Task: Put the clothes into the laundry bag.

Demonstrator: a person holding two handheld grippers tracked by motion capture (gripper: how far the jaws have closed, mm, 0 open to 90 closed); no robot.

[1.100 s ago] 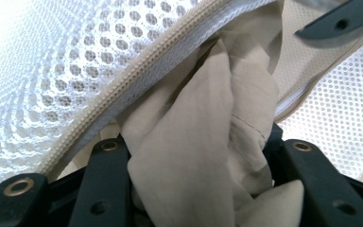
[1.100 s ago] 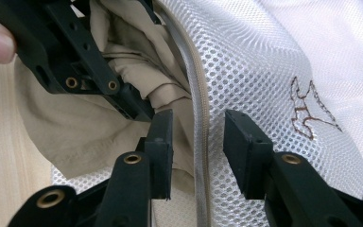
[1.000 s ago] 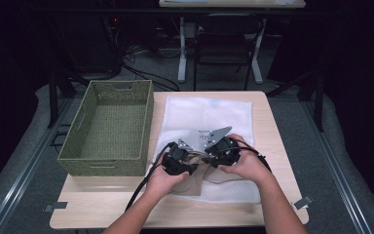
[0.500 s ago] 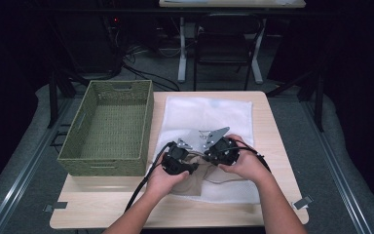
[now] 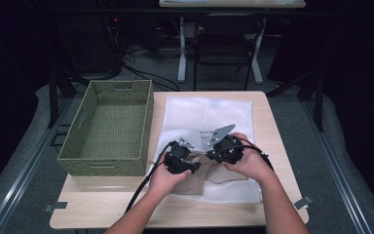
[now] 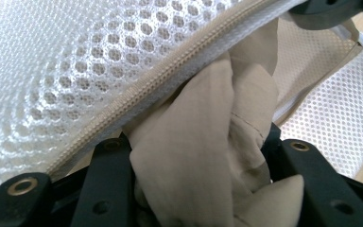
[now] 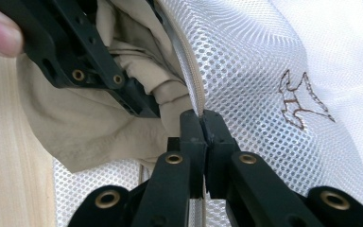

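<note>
On the wooden table point(image 5: 102, 204), right of the basket point(image 5: 108, 127), my left gripper point(image 6: 198, 189) clamps the beige garment point(image 6: 208, 142), half inside the mesh bag point(image 5: 209, 114); my right gripper point(image 7: 202, 125), just closing, pinches its zipper edge point(image 7: 191, 71). Stuffing remains.

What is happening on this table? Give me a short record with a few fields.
Work: beige cloth garment going into a white mesh zip bag
Left tongs: shut on the garment
Right tongs: just closed, pinching the bag's zipper edge
Beside: green woven basket, left of the bag
Surface: light wooden table
</note>
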